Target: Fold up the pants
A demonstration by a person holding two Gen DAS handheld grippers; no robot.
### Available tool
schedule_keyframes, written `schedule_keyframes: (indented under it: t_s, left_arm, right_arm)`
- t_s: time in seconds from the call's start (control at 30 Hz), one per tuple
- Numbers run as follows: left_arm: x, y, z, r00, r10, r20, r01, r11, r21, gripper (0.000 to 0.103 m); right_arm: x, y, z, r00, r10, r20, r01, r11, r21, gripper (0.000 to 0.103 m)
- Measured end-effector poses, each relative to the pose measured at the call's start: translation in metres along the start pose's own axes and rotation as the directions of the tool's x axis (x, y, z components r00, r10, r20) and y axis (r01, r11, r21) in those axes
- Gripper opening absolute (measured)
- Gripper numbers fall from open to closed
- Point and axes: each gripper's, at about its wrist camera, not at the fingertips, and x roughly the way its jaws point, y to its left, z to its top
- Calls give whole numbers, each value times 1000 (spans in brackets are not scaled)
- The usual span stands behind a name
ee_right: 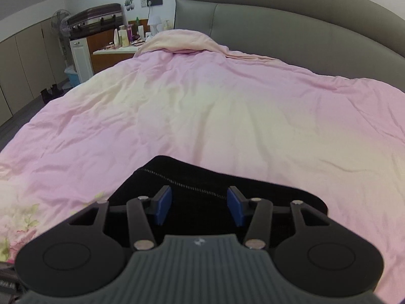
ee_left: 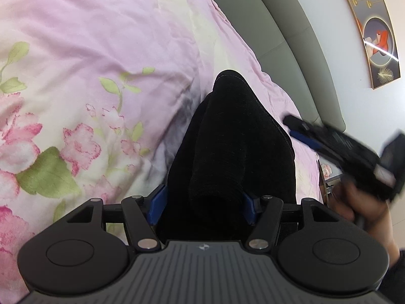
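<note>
A pink floral duvet (ee_left: pixel 106 58) is covering the bed beneath the black pants (ee_left: pixel 227 136), which the left claw (ee_left: pixel 202 204) is clamping in a bunch, while the right claw (ee_right: pixel 200 204) is hovering apart over them.

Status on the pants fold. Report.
Left tool shut on black pants. Right tool open over the pants, on pink duvet. Nothing in the way.

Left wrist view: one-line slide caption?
Left gripper clamps bunched black pants above the floral duvet; right gripper approaches, blurred.
</note>
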Motion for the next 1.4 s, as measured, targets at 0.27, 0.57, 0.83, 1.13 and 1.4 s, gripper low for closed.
schedule_keyframes:
  t_s: [0.27,0.57,0.83,1.13,1.4]
  left_arm:
    - [0,-7,-3,998,52,21,-53,998,36,79]
    - [2,-19,-12,995,100,15,-101,989,105,82]
    - [-3,-22,-14,992,121,19,-123,984,125,83]
    - [-4,-32,-19,990,137,21,-138,973,186,83]
    - [-15,-35,7,986,165,-37,-154,968,199,89]
  right_arm:
    - [-90,-31,-96,999,-37,30,30,982,187,48]
    - [-84,-25,-180,994,-79,-73,95,960,263,50]
    - [-93,-7,-171,979,-140,-150,169,966,197,50]
    - [-102,-12,-92,981,-97,-166,141,951,274,74]
    - [-94,-62,-96,984,-63,-165,126,907,403,85]
